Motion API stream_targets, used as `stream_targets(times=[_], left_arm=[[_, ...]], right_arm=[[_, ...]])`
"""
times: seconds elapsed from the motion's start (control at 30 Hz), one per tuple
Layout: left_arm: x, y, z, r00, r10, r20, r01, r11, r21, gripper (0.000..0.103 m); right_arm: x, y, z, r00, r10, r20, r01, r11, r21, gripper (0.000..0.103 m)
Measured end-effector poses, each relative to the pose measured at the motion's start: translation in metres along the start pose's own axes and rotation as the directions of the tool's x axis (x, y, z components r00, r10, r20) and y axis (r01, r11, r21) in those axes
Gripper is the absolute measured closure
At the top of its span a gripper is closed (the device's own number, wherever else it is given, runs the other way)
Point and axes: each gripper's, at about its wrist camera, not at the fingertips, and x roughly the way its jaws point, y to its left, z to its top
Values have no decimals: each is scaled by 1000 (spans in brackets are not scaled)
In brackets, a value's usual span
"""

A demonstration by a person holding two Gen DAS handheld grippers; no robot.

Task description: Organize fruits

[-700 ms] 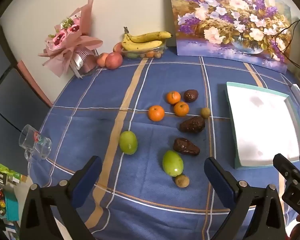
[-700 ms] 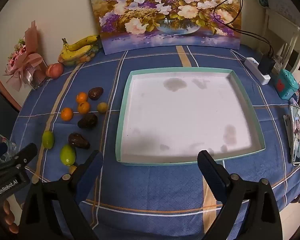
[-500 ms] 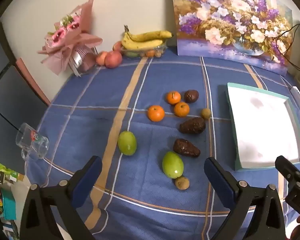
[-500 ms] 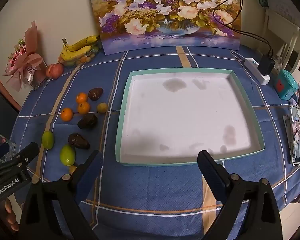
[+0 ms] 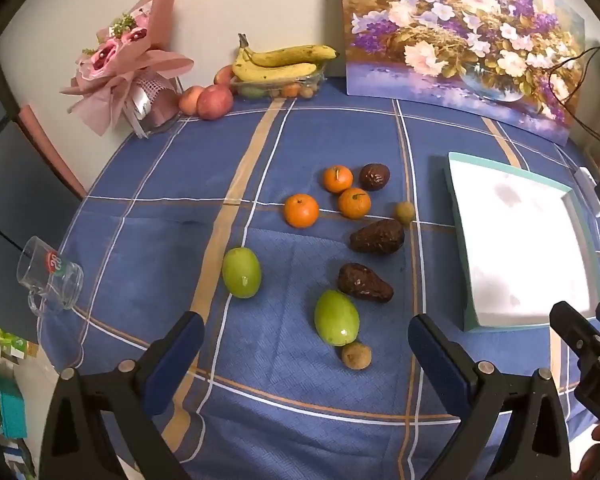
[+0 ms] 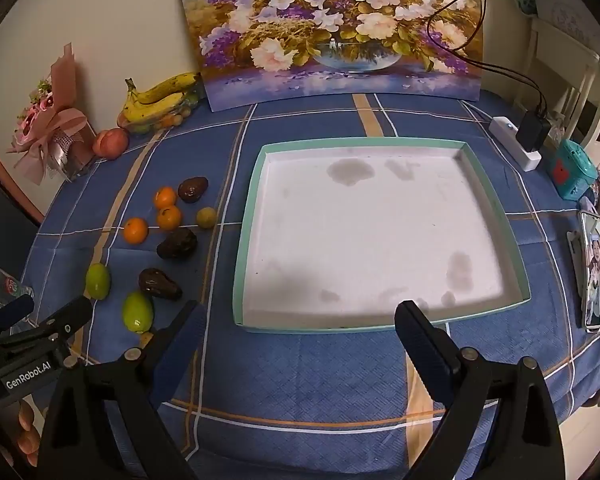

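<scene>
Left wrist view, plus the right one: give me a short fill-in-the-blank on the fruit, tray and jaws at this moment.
1. The number of oranges loose on the cloth is ____.
2. The tray holds ____ fruit.
3. The jaws of the left gripper and the right gripper stand ____.
4. The bananas lie beside the ____ at the wall.

Missing words: three; no; open; painting
</scene>
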Motion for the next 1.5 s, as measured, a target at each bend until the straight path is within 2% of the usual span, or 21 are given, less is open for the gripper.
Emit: stream_targets(times=[1.5], left_arm=[[9,5,-3,999,-9,-37,7,999,-39,0]], right_arm=[[1,0,0,1000,3,-1,-3,1000,5,8]])
